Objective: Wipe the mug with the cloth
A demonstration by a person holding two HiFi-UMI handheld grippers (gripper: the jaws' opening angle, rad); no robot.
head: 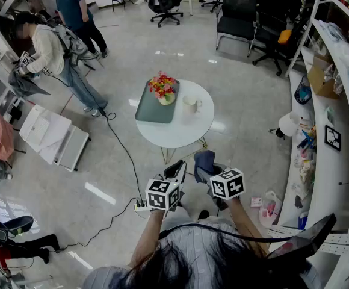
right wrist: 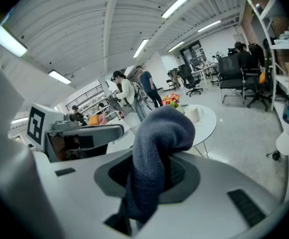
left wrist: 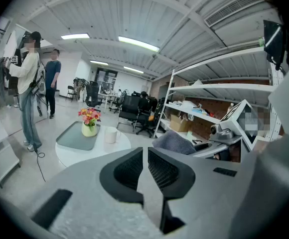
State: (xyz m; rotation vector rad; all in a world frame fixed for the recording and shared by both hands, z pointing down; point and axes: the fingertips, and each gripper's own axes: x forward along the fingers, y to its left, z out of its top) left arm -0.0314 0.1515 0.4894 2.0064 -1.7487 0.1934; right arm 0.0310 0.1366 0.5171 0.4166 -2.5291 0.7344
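Note:
A white mug [head: 191, 104] stands on the round white table [head: 180, 134], to the right of a grey tray; it also shows small in the left gripper view as the mug [left wrist: 110, 135] and in the right gripper view as the mug [right wrist: 191, 113]. My right gripper [head: 203, 161] is shut on a dark blue cloth [right wrist: 157, 153], which bulges up out of the jaws. The cloth [head: 204, 159] hangs well short of the table. My left gripper [head: 176, 172] is beside it, jaws closed with nothing between them [left wrist: 145, 171]. Both grippers are held near my body, away from the mug.
A grey tray [head: 152, 107] carries a vase of flowers [head: 164, 89]. White shelving [head: 334, 119] with boxes and clutter runs along the right. A cable [head: 123, 149] trails on the floor left of the table. Two people [head: 60, 47] stand at the far left, office chairs [head: 240, 17] at the back.

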